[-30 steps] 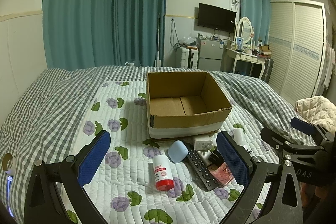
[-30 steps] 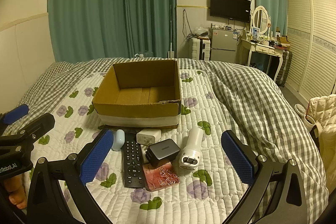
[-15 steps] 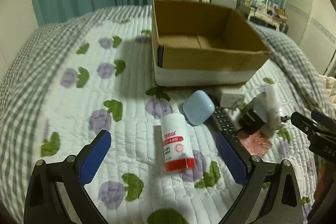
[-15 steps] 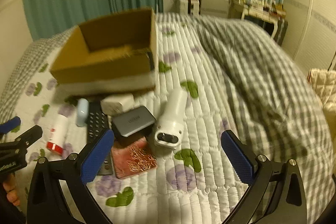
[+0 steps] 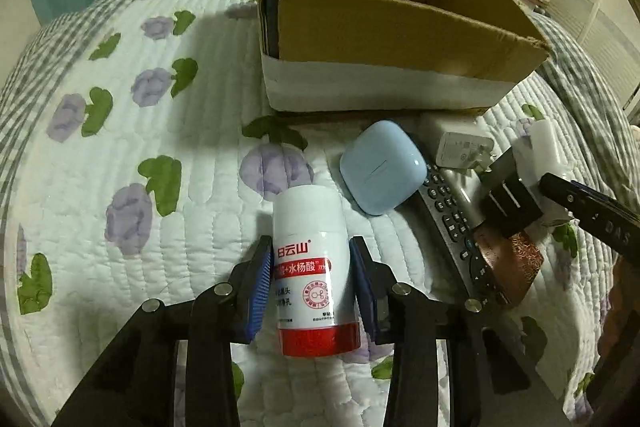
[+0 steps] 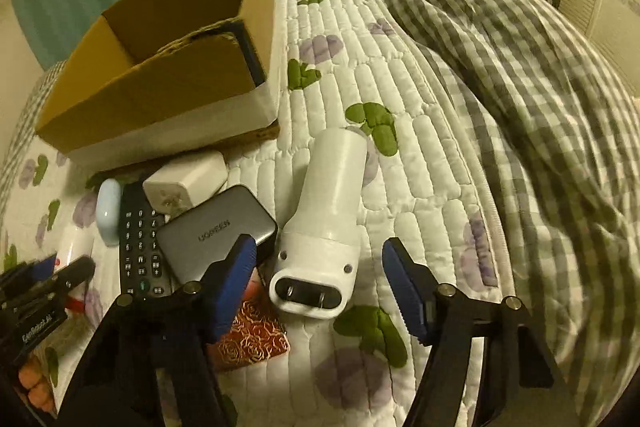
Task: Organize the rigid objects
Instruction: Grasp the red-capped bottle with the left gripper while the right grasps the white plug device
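Observation:
My left gripper (image 5: 312,267) is shut on a white bottle with a red cap (image 5: 310,267) that lies on the quilt. Beyond it stands an open cardboard box (image 5: 384,35), empty as far as I see. My right gripper (image 6: 320,279) is open, its pads on either side of the head of a white handheld device (image 6: 324,223) without touching it. Left of that lie a grey charger block (image 6: 216,231), a black remote (image 6: 138,243), a white plug adapter (image 6: 186,183), a light blue case (image 5: 380,171) and a red patterned card (image 6: 252,335).
The objects lie on a white quilt with purple flowers (image 5: 140,147) over a bed. A grey checked duvet (image 6: 540,99) is heaped on the right. The box (image 6: 160,75) stands just behind the pile. Furniture lines the far wall.
Both grippers have moved down and forward to the bed. The left one has closed on the bottle. The right one has narrowed around the white device's head.

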`<state>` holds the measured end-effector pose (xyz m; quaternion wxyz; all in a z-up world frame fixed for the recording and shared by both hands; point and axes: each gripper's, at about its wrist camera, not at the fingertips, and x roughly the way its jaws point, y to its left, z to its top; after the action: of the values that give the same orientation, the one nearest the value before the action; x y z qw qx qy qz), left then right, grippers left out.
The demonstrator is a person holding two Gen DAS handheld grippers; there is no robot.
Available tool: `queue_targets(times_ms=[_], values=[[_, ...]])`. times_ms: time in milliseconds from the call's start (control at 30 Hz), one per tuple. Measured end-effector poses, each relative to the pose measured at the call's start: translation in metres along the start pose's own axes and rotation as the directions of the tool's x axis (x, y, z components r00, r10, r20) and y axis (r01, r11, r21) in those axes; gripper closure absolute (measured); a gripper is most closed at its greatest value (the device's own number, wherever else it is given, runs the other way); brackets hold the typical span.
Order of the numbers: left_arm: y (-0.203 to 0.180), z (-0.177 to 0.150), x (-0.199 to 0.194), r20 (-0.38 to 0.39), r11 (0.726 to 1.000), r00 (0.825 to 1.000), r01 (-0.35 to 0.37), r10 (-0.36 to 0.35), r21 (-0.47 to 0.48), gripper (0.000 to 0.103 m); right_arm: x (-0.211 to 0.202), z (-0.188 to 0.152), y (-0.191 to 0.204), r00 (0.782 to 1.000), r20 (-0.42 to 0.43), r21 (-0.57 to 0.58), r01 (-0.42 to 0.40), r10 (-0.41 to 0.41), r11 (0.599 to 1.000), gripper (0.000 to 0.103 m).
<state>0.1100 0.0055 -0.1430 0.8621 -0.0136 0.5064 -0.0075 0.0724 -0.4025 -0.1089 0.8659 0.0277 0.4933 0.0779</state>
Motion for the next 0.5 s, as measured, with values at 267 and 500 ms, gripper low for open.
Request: queue_targets(times_ms=[267, 500], values=[[0.001, 0.004, -0.025, 0.035, 1.0, 0.999, 0.012, -0.011, -0.015, 0.065, 0.011, 0.009, -0.011, 0.999, -0.037, 0.047, -0.024, 0.026, 0.999, 0.042], [-0.007, 0.008, -0.044, 0.059, 1.0, 0.998, 0.018, -0.018, 0.003, 0.065, 0.024, 0.018, -0.016, 0.994, -0.092, 0.056, -0.058, 0.063, 0.997, 0.059]])
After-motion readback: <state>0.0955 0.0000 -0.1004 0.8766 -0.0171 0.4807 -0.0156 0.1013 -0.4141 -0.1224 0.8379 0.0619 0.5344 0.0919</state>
